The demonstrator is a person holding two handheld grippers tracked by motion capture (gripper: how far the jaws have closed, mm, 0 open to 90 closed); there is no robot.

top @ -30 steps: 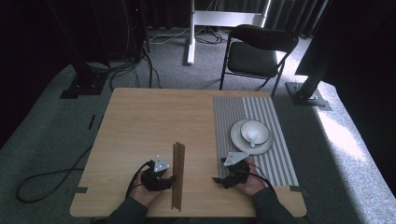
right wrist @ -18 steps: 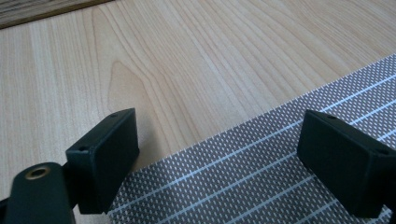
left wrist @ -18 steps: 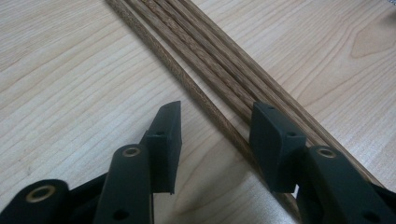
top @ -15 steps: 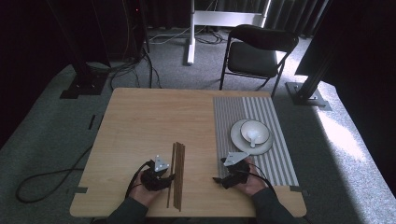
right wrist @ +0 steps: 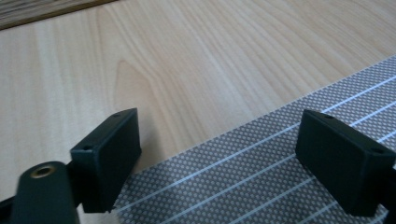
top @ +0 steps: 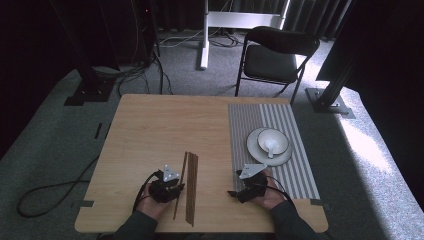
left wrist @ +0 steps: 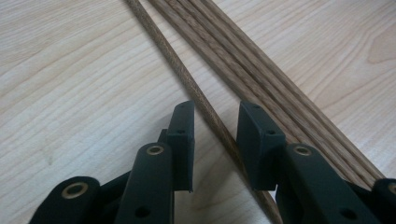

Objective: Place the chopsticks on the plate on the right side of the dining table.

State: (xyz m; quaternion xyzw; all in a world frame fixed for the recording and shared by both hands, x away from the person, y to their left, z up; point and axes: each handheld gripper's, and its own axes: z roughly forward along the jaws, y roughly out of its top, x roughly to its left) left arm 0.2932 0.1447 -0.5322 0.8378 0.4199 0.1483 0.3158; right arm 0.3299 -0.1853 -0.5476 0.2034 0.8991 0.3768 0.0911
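Left claw [left wrist: 215,135], narrowly parted, straddles one wooden stick [left wrist: 187,81] lying apart from several bundled sticks [top: 192,187] near the tabletop's [top: 165,125] front edge; right claw [right wrist: 233,158] gapes wide, holding nothing, over the striped mat's [right wrist: 280,172] edge.

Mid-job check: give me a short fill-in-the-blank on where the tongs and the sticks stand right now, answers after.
1. The left tongs straddle one thin brown wooden stick lying apart from the bundle of brown wooden sticks, jaws open and not yet ____.
2. The right tongs hover open over the edge of the grey ____ placemat.
3. On that placemat, the white bowl sits on a white round ____.

Missing words: closed; striped; plate
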